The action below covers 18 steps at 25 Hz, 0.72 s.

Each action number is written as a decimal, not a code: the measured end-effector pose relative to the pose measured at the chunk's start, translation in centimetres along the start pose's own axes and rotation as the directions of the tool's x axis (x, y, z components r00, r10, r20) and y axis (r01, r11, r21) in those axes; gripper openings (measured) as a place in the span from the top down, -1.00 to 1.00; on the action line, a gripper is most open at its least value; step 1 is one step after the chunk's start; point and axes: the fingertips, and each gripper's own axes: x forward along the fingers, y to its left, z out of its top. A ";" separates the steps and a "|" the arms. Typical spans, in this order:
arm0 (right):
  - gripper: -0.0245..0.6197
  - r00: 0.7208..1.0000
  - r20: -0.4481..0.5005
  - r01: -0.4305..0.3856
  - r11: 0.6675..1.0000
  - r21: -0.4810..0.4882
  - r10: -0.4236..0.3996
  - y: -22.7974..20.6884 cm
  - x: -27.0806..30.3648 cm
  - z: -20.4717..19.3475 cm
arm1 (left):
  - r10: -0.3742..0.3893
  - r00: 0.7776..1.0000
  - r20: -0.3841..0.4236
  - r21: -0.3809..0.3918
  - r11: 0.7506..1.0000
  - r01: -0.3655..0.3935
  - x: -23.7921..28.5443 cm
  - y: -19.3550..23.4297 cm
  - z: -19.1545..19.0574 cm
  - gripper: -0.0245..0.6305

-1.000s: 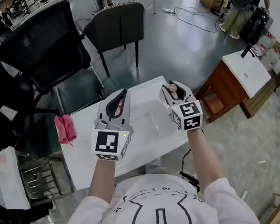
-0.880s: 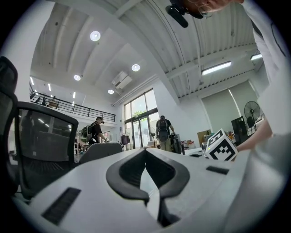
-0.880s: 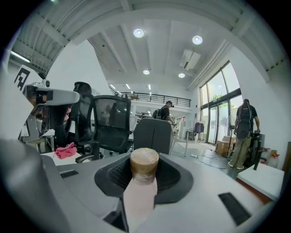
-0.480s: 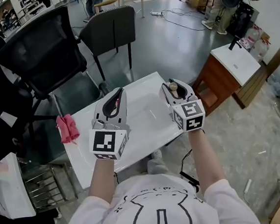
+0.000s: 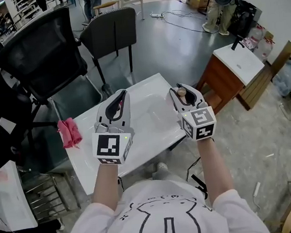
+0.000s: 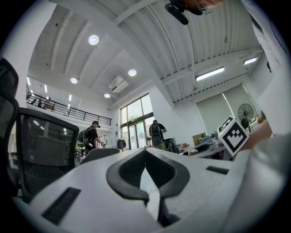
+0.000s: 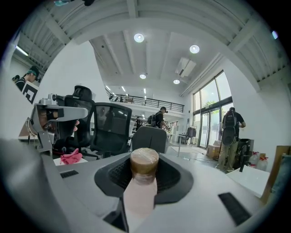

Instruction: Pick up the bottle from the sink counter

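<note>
The bottle (image 5: 181,91) has a pale pink body and a brown cap. My right gripper (image 5: 181,88) is shut on it and holds it in the air above the right end of the white sink counter (image 5: 151,119). In the right gripper view the bottle (image 7: 142,182) stands upright between the jaws, its cap level with the tips of my right gripper (image 7: 144,158). My left gripper (image 5: 121,93) hovers over the counter's middle. Its jaws meet at the tips with nothing between them, as the left gripper (image 6: 145,152) view also shows.
A pink cloth (image 5: 68,133) lies at the counter's left edge. A black office chair (image 5: 41,46) and a grey chair (image 5: 109,32) stand behind the counter. A wooden cabinet with a white top (image 5: 235,69) stands to the right. People stand far off in the hall.
Both grippers have risen a little and drawn back from the counter, the right one more, with the bottle still in its jaws. The counter looks smaller beneath them.
</note>
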 end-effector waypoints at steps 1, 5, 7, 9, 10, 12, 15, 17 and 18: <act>0.50 1.000 0.006 0.000 1.000 -0.002 0.000 0.0 -0.3 0.2 | 0.000 1.000 0.002 0.001 1.000 0.000 0.0 -0.1 0.0 0.90; 0.50 0.999 0.032 0.006 1.000 -0.004 -0.005 -0.6 -1.5 1.5 | 0.008 1.000 0.014 -0.004 1.000 -0.008 0.4 -0.2 0.5 0.90; 0.50 0.999 0.049 0.009 1.000 -0.008 -0.009 -1.1 -2.0 2.3 | 0.015 1.000 0.018 -0.006 1.000 -0.014 0.8 -0.1 0.7 0.90; 0.50 0.998 0.064 0.011 1.000 -0.013 -0.010 -1.6 -2.5 3.0 | 0.020 1.000 0.021 -0.011 1.000 -0.020 1.2 -0.2 0.8 0.90; 0.50 0.998 0.069 0.012 1.000 -0.017 -0.010 -1.8 -2.7 3.2 | 0.022 0.999 0.023 -0.013 1.000 -0.022 1.5 -0.2 0.8 0.90; 0.50 0.997 0.078 0.013 1.000 -0.026 -0.010 -2.3 -3.1 3.5 | 0.026 0.999 0.025 -0.012 1.000 -0.026 2.0 -0.4 0.9 0.90; 0.50 0.996 0.086 0.016 1.000 -0.022 -0.014 -3.3 -3.5 4.1 | 0.030 0.999 0.027 -0.002 1.000 -0.030 2.8 -0.6 1.4 0.90; 0.50 0.996 0.089 0.024 1.000 -0.018 -0.022 -4.1 -3.7 4.4 | 0.033 0.999 0.029 0.005 0.999 -0.033 3.4 -0.6 1.7 0.90; 0.50 0.995 0.092 0.029 0.999 -0.018 -0.027 -4.5 -3.8 4.6 | 0.036 0.999 0.031 0.008 0.999 -0.036 3.7 -0.6 1.8 0.90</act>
